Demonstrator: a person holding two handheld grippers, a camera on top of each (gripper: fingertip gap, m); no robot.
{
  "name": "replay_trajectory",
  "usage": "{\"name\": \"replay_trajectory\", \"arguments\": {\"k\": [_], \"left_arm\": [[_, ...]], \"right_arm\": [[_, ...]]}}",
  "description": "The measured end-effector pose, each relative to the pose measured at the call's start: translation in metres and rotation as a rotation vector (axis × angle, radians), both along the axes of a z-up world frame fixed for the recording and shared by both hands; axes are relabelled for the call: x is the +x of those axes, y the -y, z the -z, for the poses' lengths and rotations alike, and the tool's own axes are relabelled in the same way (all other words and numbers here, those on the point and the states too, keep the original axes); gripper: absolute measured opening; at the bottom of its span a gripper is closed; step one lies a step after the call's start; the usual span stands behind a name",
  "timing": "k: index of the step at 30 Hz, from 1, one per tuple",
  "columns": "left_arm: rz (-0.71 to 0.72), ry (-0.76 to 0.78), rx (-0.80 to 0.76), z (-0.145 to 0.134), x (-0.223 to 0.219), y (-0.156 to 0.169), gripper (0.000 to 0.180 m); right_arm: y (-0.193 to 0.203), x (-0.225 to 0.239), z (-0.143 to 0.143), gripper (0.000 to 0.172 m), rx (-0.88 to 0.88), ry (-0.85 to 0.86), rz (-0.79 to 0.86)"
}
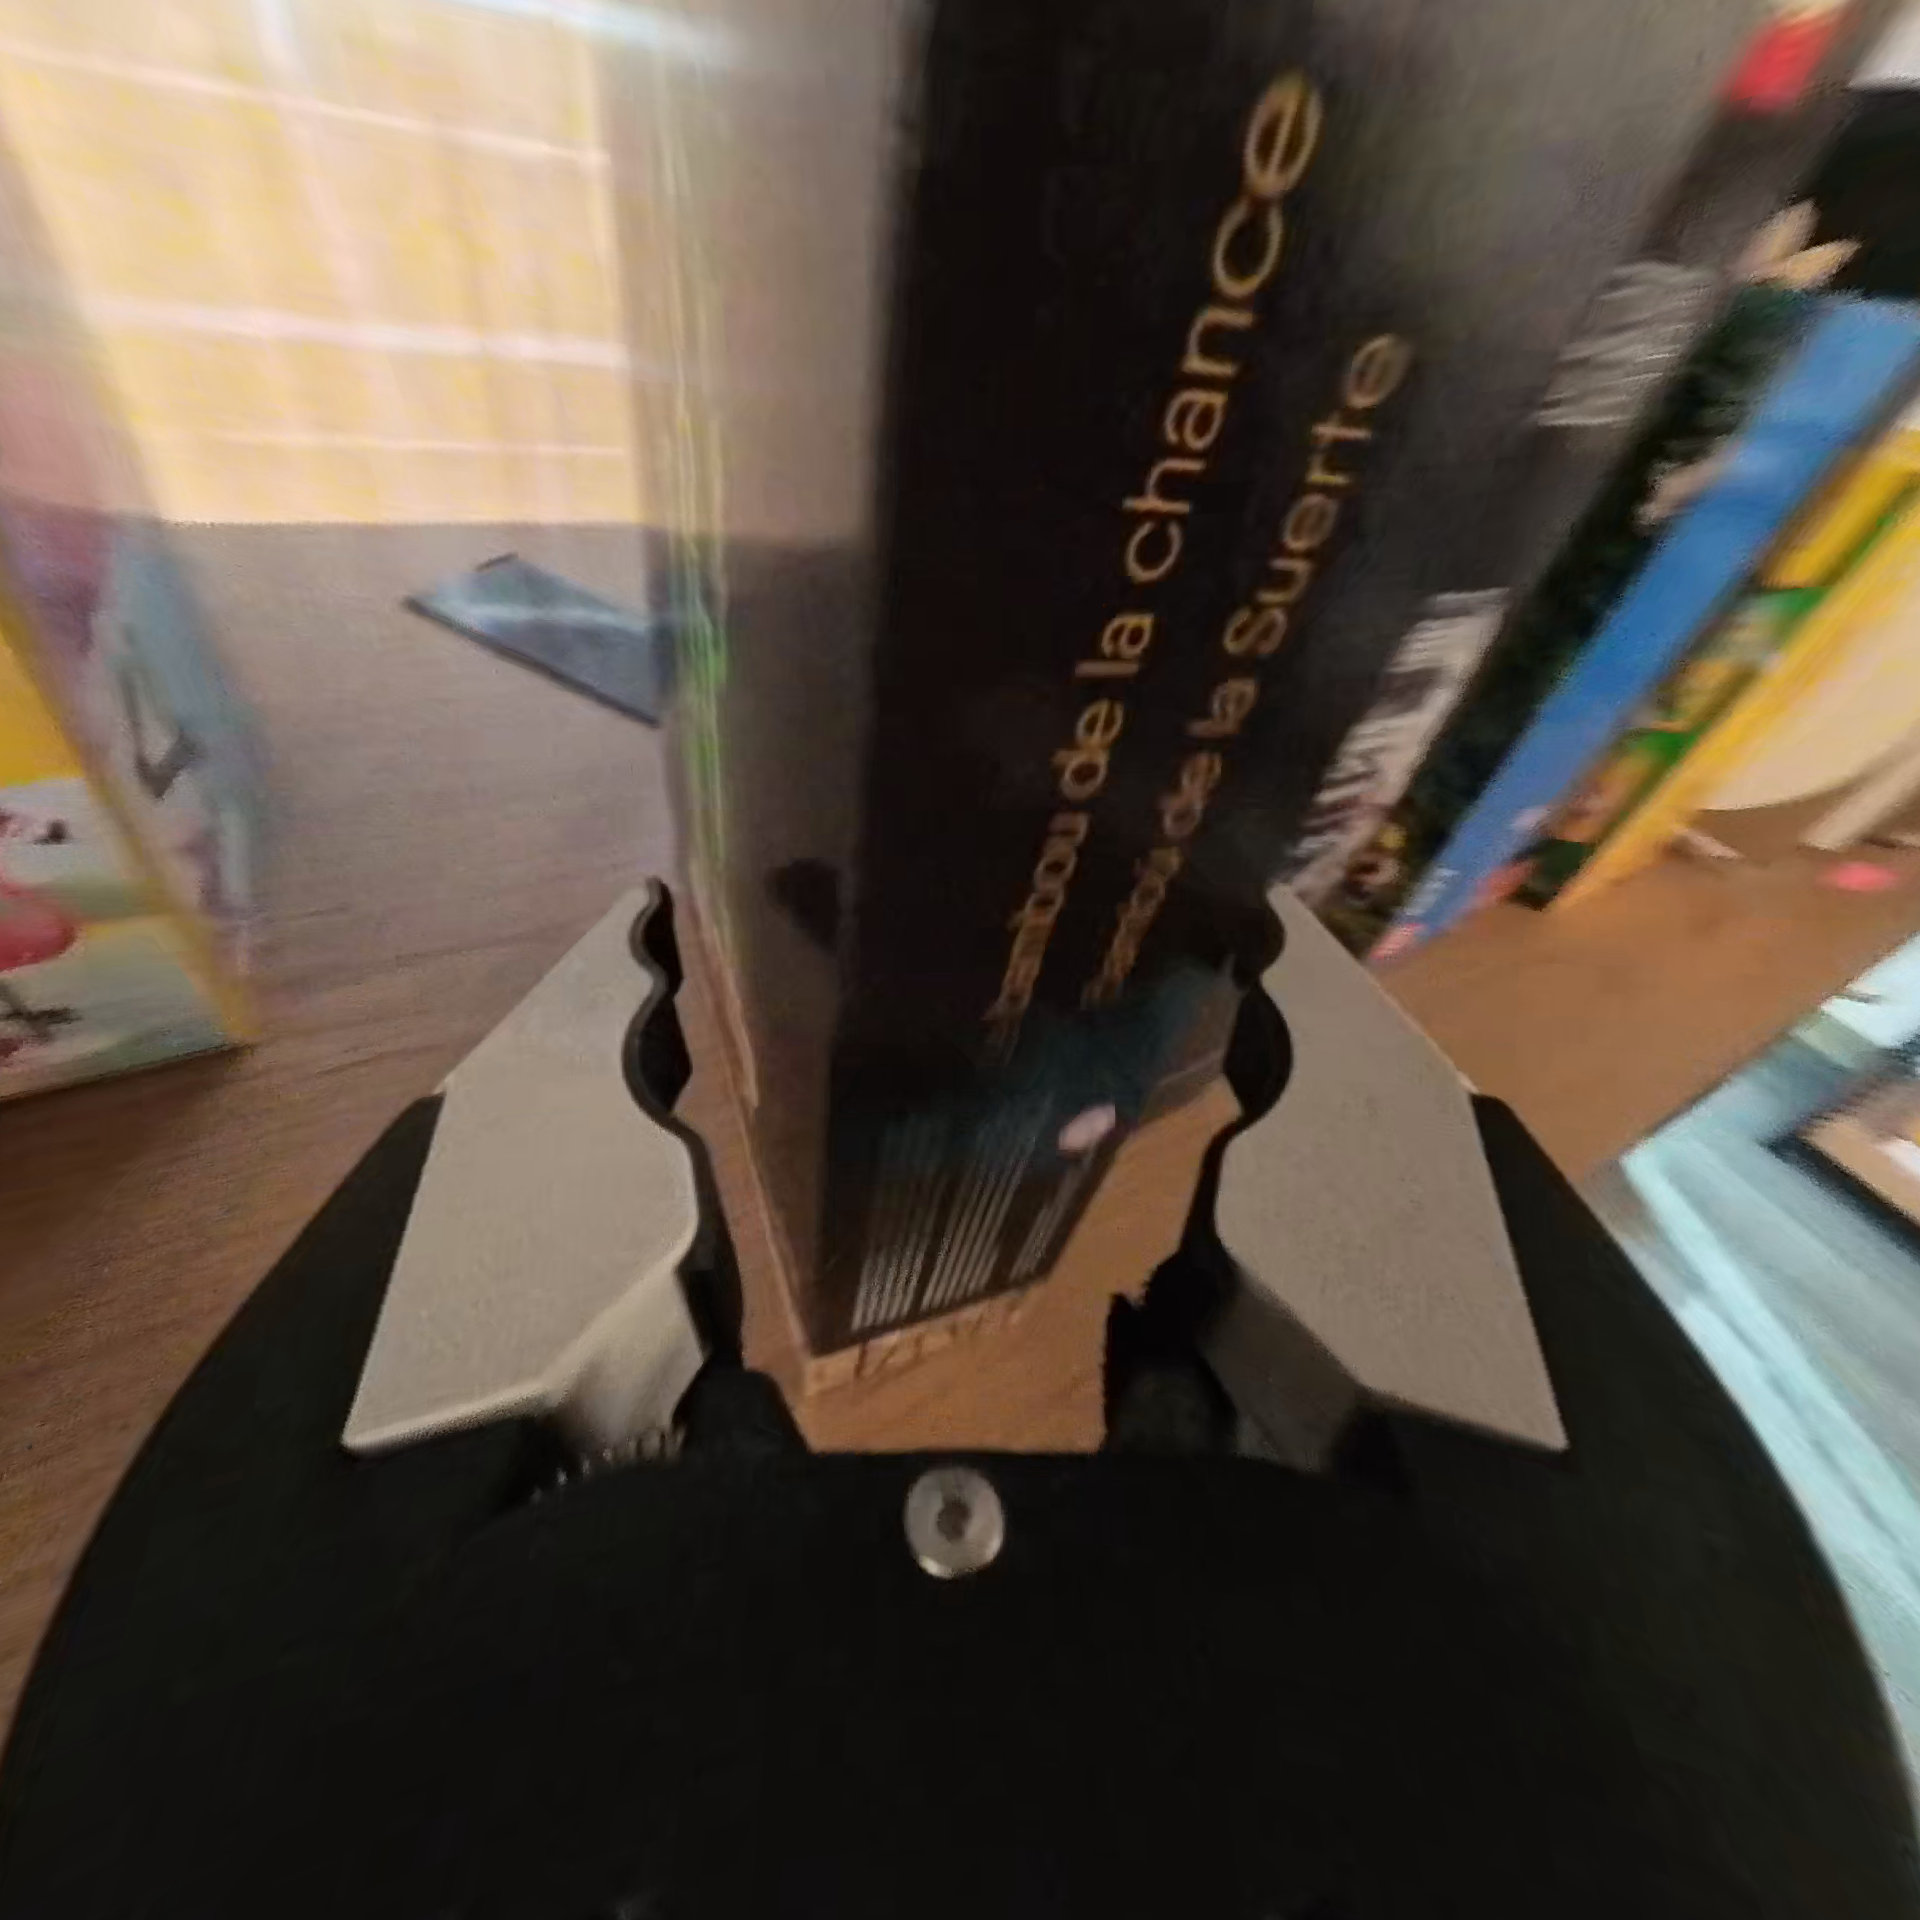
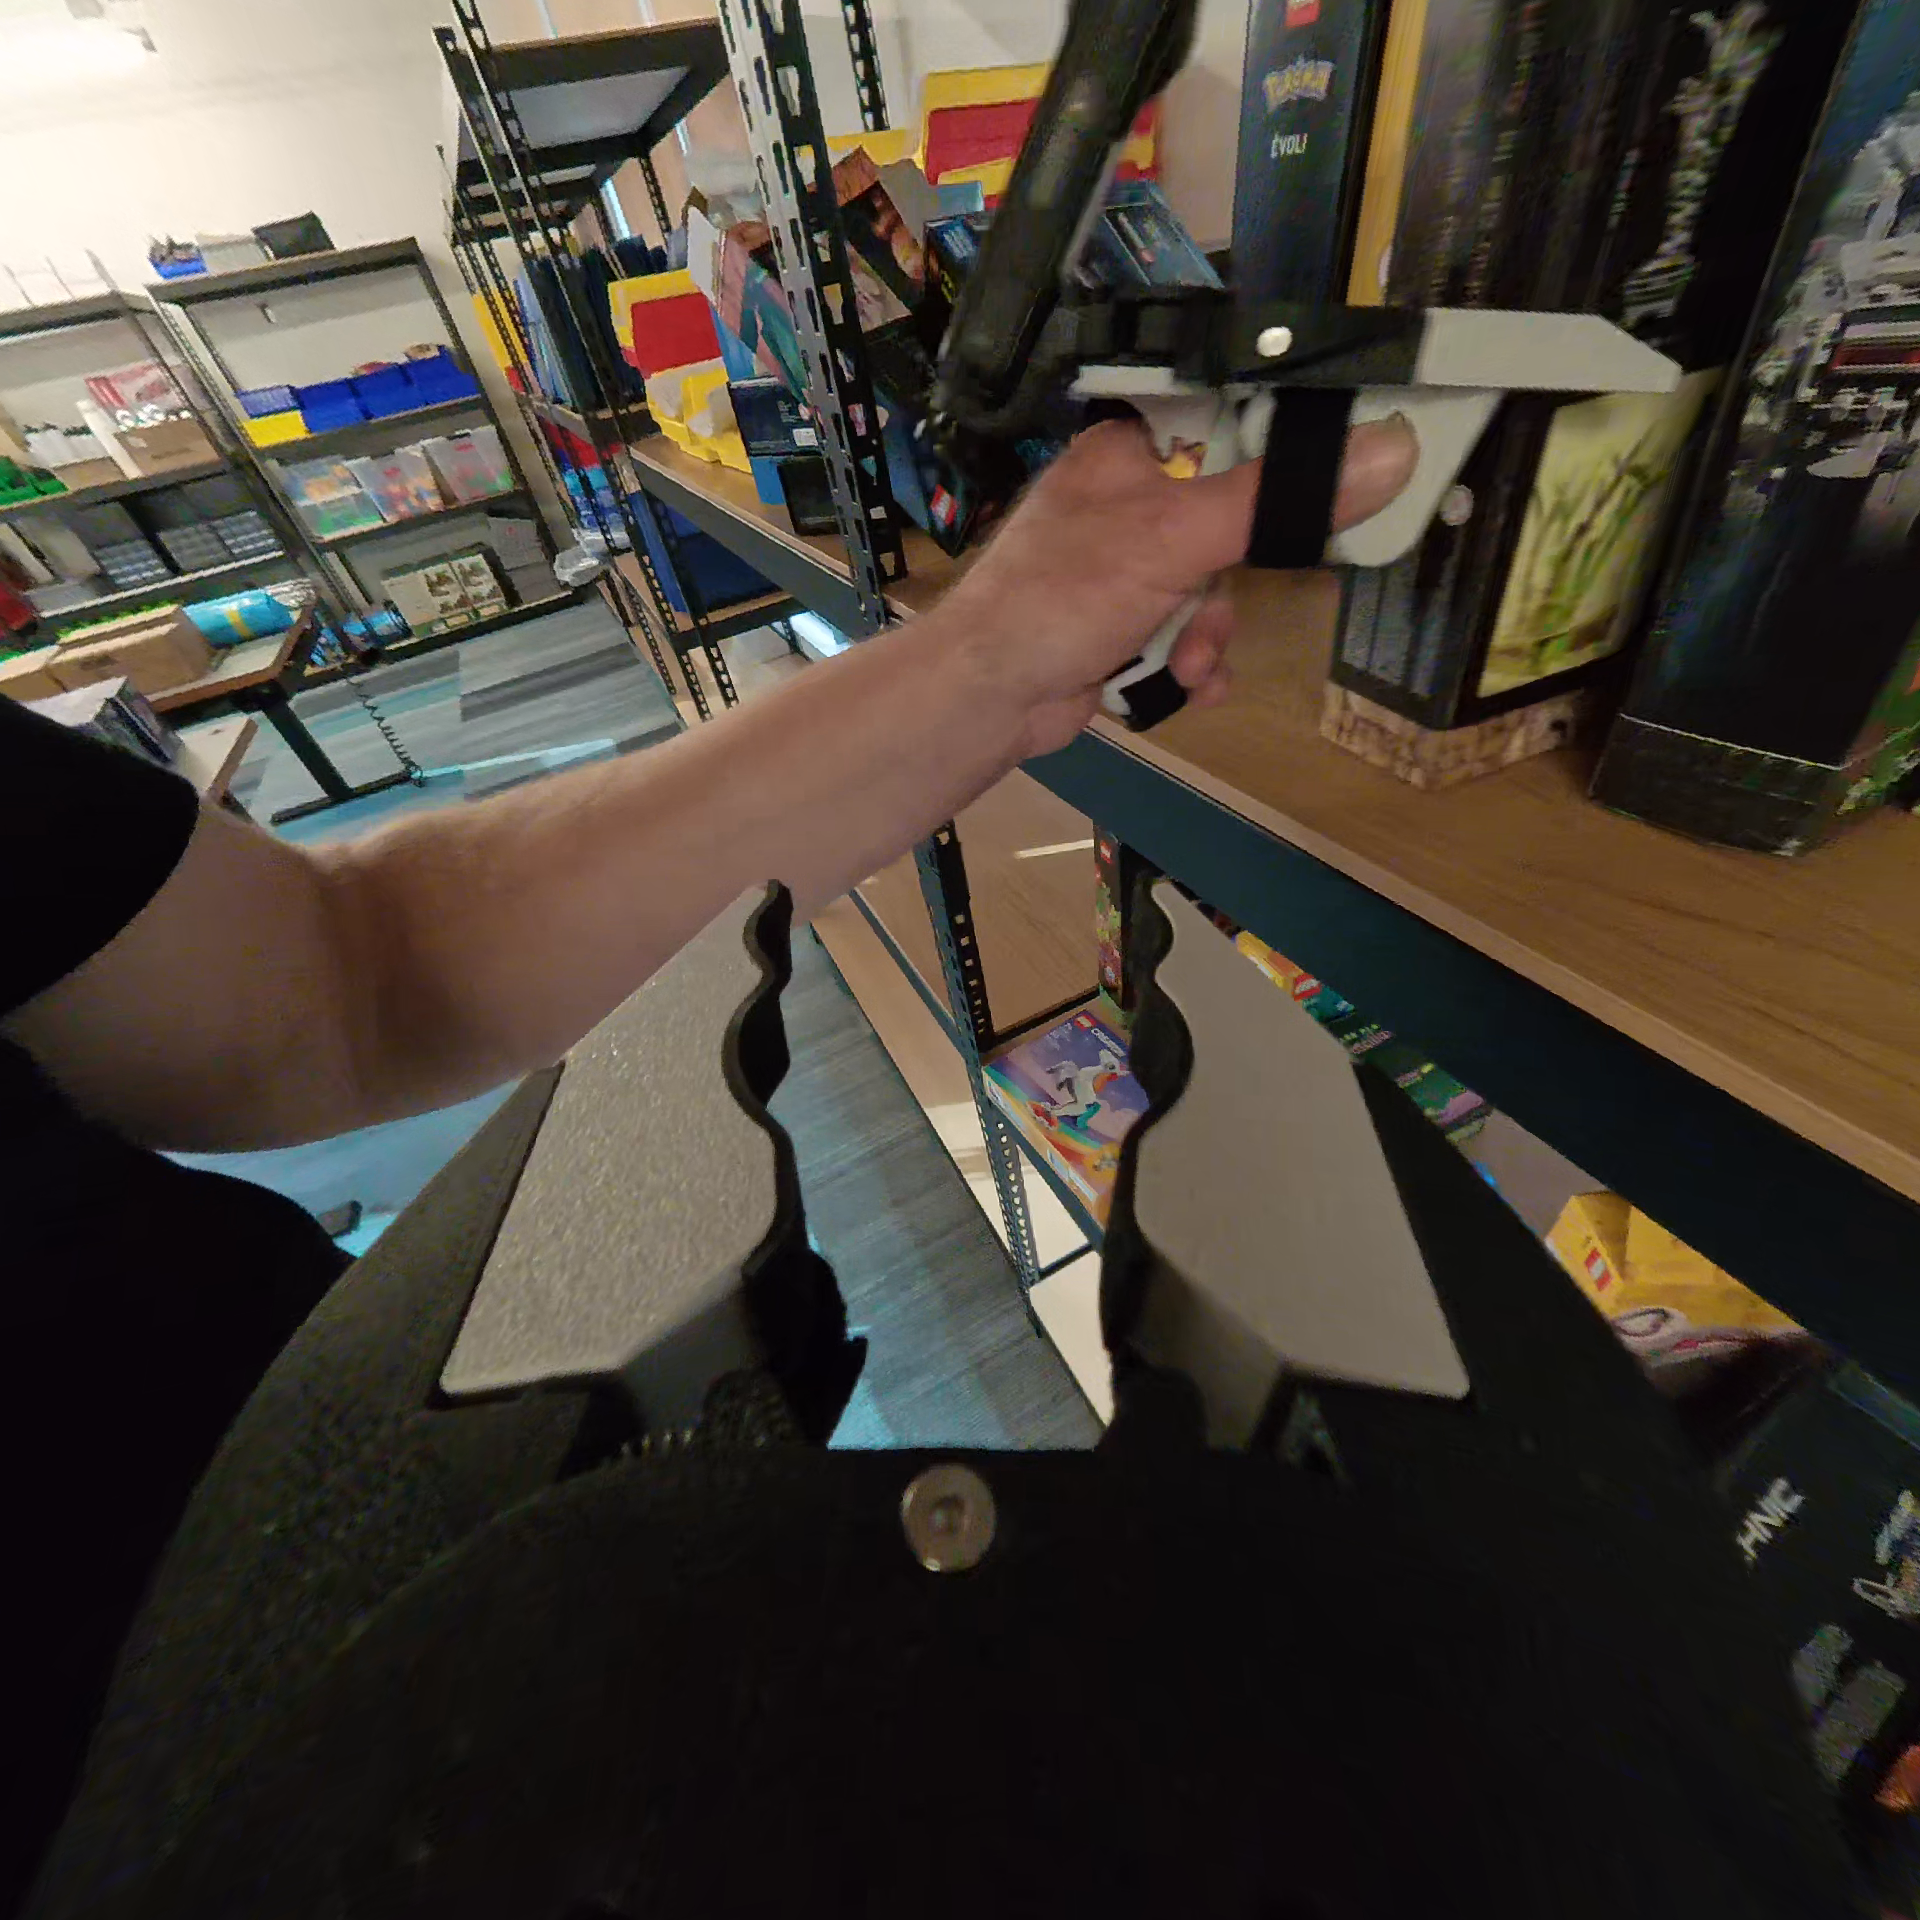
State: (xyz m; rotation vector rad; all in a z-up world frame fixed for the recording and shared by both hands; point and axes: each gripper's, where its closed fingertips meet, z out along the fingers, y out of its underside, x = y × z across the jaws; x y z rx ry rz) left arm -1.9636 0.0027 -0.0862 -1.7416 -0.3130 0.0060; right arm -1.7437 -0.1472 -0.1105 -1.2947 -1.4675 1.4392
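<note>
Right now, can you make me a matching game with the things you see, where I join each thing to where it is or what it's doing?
Things:
1. black box
2. left gripper
3. right gripper
4. unicorn box

Places or states:
A. open, holding nothing, below the shelf edge
B. on a lower shelf
C. standing on the wooden shelf
D. around the bottom of a box

Pairs: 1-C, 2-D, 3-A, 4-B
</note>
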Motion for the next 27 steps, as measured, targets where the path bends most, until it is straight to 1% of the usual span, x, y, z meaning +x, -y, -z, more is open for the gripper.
{"name": "replay_trajectory", "arguments": {"k": [1, 2, 3, 4, 5, 6, 8, 10, 11, 13, 16, 22, 24, 27], "left_arm": [[0.062, -0.015, 0.056, -0.008, 0.008, 0.005, 0.100], [0.137, -0.025, 0.090, -0.013, 0.015, 0.012, 0.095], [0.153, -0.030, 0.100, -0.016, 0.010, 0.021, 0.099], [0.201, -0.037, 0.115, -0.020, 0.008, 0.030, 0.098], [0.261, -0.026, 0.106, -0.021, 0.005, 0.037, 0.093], [0.260, 0.001, 0.075, -0.018, -0.007, 0.040, 0.099], [0.363, 0.022, 0.037, -0.016, -0.008, 0.037, 0.102], [0.412, -0.056, -0.015, -0.009, -0.004, 0.021, 0.109], [0.466, -0.103, -0.040, -0.004, 0.004, 0.011, 0.112], [0.491, -0.157, -0.095, 0.007, 0.004, -0.010, 0.114], [0.544, -0.130, -0.083, 0.007, 0.004, -0.032, 0.119], [0.543, -0.159, -0.125, 0.010, -0.018, -0.067, 0.118], [0.541, -0.152, -0.116, 0.010, -0.023, -0.074, 0.119], [0.536, -0.151, -0.100, 0.010, -0.024, -0.073, 0.118]], "right_arm": [[-0.004, 0.002, -0.001, 0.064, 0.008, -0.001, 0.006], [-0.008, 0.004, -0.002, 0.064, 0.008, -0.008, 0.014], [-0.012, 0.007, -0.003, 0.064, -0.002, -0.016, 0.020], [-0.017, 0.010, -0.004, 0.064, -0.014, -0.021, 0.027], [-0.021, 0.012, -0.003, 0.063, -0.025, -0.021, 0.036], [-0.025, 0.014, 0.000, 0.063, -0.035, -0.016, 0.045], [-0.030, 0.016, 0.008, 0.063, -0.066, 0.004, 0.049], [-0.032, 0.015, 0.014, 0.062, -0.093, 0.019, 0.047], [-0.032, 0.013, 0.017, 0.063, -0.103, 0.027, 0.042], [-0.029, 0.008, 0.018, 0.063, -0.124, 0.027, 0.021], [-0.024, 0.000, 0.017, 0.062, -0.132, 0.025, 0.002], [-0.018, -0.005, 0.021, 0.060, -0.156, 0.027, 0.002], [-0.017, -0.005, 0.023, 0.060, -0.168, 0.031, 0.007], [-0.015, -0.010, 0.027, 0.060, -0.178, 0.041, 0.005]]}}
